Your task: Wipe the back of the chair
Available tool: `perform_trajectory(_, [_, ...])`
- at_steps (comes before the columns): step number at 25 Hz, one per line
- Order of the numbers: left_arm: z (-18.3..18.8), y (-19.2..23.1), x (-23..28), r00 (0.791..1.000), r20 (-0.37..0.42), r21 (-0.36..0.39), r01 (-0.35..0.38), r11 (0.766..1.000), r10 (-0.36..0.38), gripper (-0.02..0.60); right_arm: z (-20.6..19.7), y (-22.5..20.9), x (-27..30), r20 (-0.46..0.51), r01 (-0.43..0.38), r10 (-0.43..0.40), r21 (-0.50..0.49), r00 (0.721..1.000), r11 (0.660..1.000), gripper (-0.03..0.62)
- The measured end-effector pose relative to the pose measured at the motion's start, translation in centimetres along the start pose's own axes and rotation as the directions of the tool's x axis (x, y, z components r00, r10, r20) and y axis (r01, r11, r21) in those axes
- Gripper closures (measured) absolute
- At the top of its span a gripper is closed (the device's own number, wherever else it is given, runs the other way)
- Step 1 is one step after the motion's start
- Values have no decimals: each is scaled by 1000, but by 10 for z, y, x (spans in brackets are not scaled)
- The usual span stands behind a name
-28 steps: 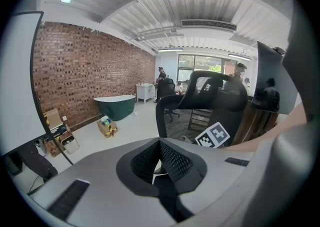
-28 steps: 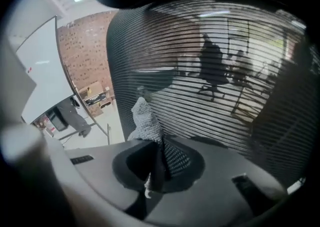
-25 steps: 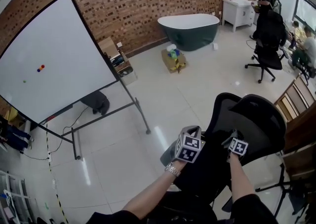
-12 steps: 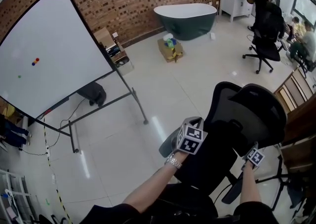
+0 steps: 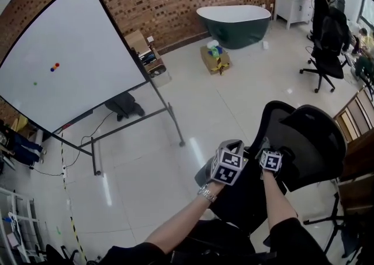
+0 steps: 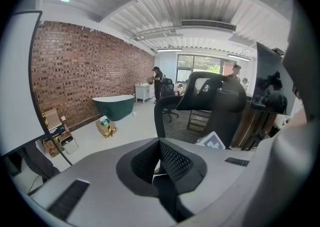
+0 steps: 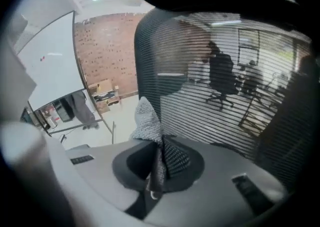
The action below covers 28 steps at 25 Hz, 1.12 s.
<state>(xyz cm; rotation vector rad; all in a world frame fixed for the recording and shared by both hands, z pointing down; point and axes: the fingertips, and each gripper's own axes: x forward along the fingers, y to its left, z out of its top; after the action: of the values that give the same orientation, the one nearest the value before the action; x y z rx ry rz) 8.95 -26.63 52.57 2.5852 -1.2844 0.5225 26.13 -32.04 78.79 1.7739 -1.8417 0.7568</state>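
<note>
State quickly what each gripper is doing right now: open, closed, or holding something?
Left gripper: closed, nothing between its jaws.
Right gripper: closed on a grey speckled cloth.

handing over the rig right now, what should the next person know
Left tongs: shut, empty, held beside the chair back.
Right tongs: shut on the cloth, right up at the back's mesh, near its edge.
Done: can't tell how much is wiped.
Left: probably wipe the cloth across the mesh.
</note>
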Motion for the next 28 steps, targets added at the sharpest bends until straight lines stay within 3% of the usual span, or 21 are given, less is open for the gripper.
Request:
perform_trajectory(4, [-4, 0, -10, 1000, -3, 12, 2, 1000, -2, 578, -7, 8, 22, -68, 8, -6, 38, 998, 999, 579])
perform_trajectory(7, [-9, 2, -12, 1000, -15, 13, 10, 1000, -10, 578, -29, -24, 7, -167, 87, -72, 83, 983, 993, 577])
perform_trajectory(10, [-11, 6, -9, 1000, -16, 8, 20, 1000, -20, 578, -33, -70, -12, -95, 129, -123, 60, 988, 990, 579])
perform_trajectory(13, [-11, 2, -3, 999, -13, -16, 42, 999, -42, 578, -60, -121, -50, -81, 202, -198, 48, 977, 978, 579])
perform_trajectory(18, [-2, -13, 6, 996, 7, -18, 83, 996, -83, 578, -133, -238, -133, -183, 390, -359, 176, 915, 904, 579])
perform_trajectory(21, [2, -21, 12, 995, 13, -16, 96, 995, -96, 578, -163, -294, -183, -248, 537, -484, 243, 839, 808, 579])
perform_trajectory(22, [2, -24, 13, 995, 15, -15, 98, 995, -98, 578, -163, -299, -191, -235, 548, -498, 276, 835, 790, 579])
perform_trajectory(25, [0, -28, 13, 995, 20, -16, 93, 996, -93, 578, -141, -258, -175, -145, 426, -401, 360, 905, 830, 579])
perform_trajectory(28, [3, -24, 11, 997, 27, -18, 79, 997, -79, 578, -94, -182, -138, -60, 301, -298, 309, 953, 902, 579])
